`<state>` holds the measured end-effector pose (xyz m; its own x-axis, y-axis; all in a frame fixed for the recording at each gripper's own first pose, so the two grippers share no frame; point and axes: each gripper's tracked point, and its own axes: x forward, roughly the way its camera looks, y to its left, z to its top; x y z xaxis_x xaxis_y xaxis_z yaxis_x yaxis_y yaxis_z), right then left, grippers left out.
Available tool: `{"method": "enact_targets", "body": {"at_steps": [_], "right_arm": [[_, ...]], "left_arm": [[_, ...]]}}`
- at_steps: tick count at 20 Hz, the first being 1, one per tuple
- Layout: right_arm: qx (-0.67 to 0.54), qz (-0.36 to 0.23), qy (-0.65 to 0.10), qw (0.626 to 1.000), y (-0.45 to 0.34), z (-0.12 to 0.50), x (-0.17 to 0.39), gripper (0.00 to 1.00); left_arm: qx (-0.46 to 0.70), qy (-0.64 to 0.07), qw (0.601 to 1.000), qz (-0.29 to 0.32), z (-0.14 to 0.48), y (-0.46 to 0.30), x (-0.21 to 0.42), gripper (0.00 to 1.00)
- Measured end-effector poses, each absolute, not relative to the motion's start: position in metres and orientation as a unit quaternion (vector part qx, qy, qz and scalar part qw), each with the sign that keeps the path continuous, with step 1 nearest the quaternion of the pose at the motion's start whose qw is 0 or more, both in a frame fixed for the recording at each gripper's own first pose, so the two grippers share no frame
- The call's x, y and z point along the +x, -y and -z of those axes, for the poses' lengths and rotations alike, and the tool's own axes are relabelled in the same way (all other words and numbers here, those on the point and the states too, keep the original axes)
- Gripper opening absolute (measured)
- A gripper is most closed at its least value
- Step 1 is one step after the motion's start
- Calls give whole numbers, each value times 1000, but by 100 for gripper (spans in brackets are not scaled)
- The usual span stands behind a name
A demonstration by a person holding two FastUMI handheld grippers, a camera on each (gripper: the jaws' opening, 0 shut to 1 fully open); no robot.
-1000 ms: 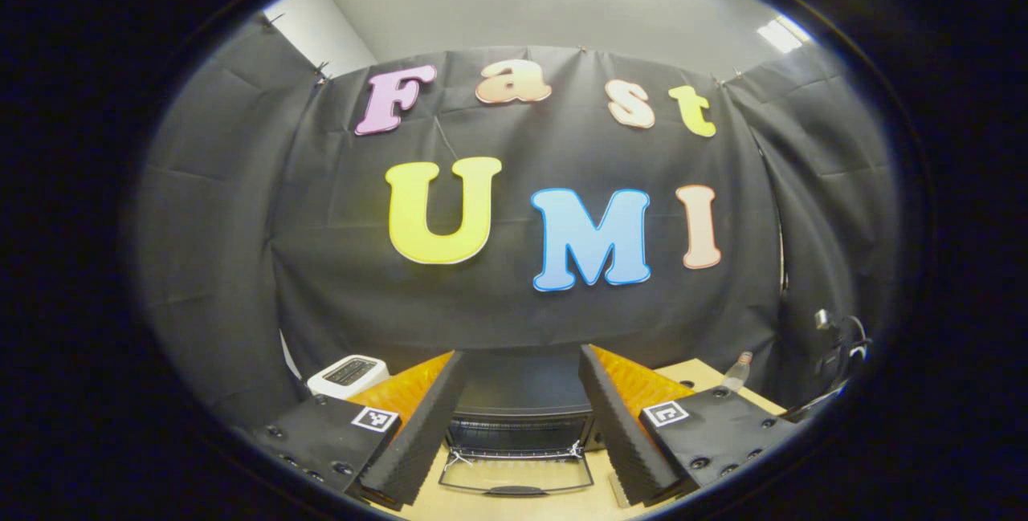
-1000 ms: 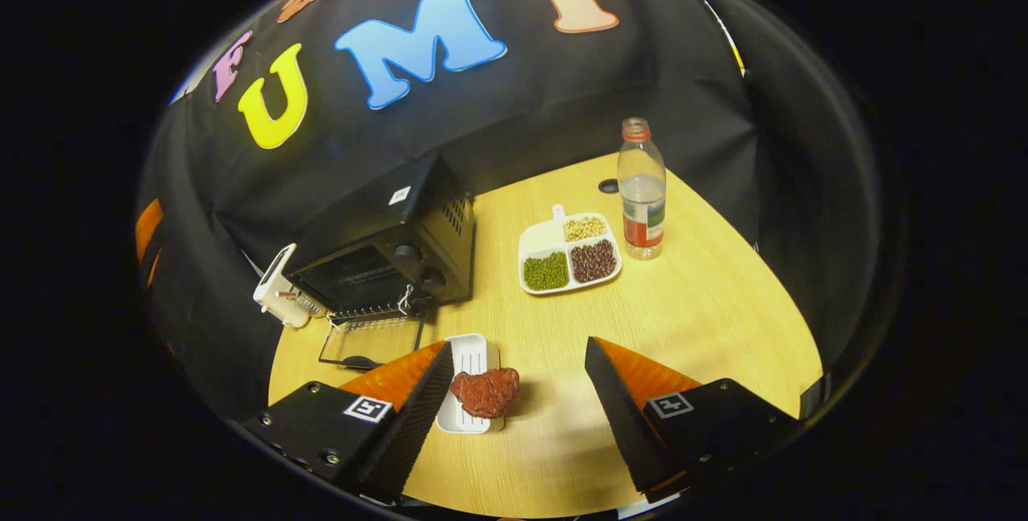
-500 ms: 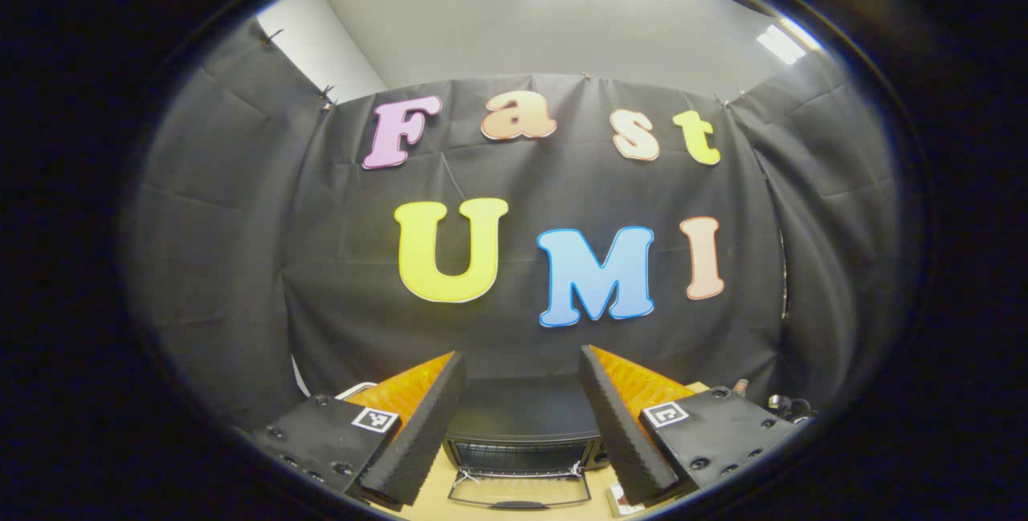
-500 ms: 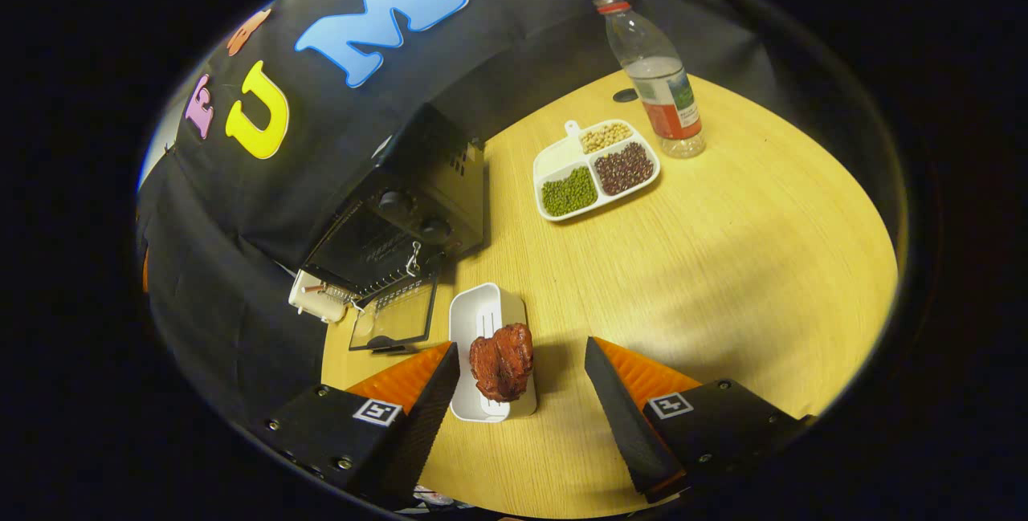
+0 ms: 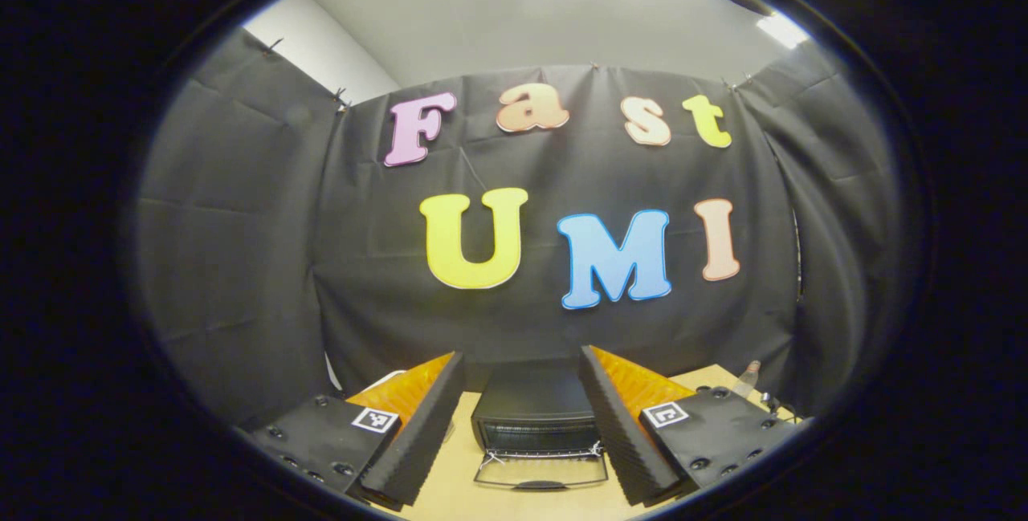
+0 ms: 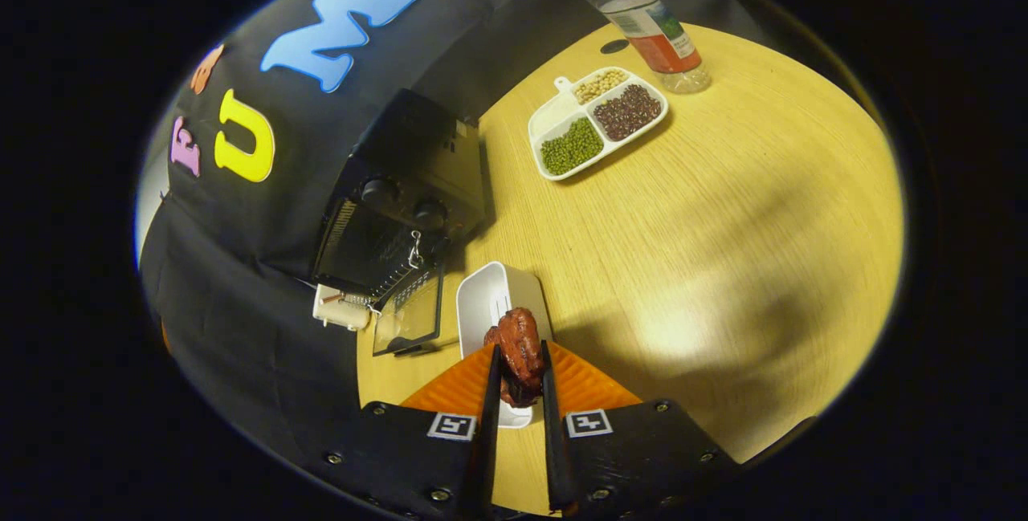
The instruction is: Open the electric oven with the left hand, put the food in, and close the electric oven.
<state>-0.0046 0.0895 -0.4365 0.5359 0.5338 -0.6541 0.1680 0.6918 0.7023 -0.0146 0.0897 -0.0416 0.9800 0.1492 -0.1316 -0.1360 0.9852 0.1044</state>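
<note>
Reddish-brown and bumpy, the piece of meat [image 6: 520,352] looks soft and a bit slick, so I think a firm squeeze on its two flat sides is the best way to hold it. The right gripper [image 6: 519,380] is pinching it that way, both fingers pressed on it, over the white tray [image 6: 490,304]. Its long side points away from the gripper, toward the far end of the tray. The oven [image 6: 401,200] sits just beside the tray with its glass door [image 6: 409,316] lying open on the wooden table [image 6: 723,224]. The left gripper [image 5: 520,417] is spread wide and holds nothing, facing the oven from well back.
</note>
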Motion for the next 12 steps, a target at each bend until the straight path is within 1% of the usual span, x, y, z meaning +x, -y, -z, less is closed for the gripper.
{"method": "enact_targets", "body": {"at_steps": [1,2,3,6,9,12], "right_arm": [[389,-111,-465,787,-90,433,-2,25],[404,-102,-466,780,-78,422,-3,15],[412,-98,-464,778,-76,421,-1,10],[426,-96,-450,779,-79,410,4,10],[473,-103,-419,768,-85,377,13,10],[507,-122,-389,760,-92,341,15,10]], "left_arm": [[50,-66,994,-71,39,-93,-14,100],[51,-64,994,-70,36,-95,-12,100],[52,-59,995,-64,33,-94,-12,100],[52,-46,997,-43,26,-92,-3,100],[37,-38,998,-23,22,-90,4,100],[21,-26,999,-9,8,-96,11,100]]}}
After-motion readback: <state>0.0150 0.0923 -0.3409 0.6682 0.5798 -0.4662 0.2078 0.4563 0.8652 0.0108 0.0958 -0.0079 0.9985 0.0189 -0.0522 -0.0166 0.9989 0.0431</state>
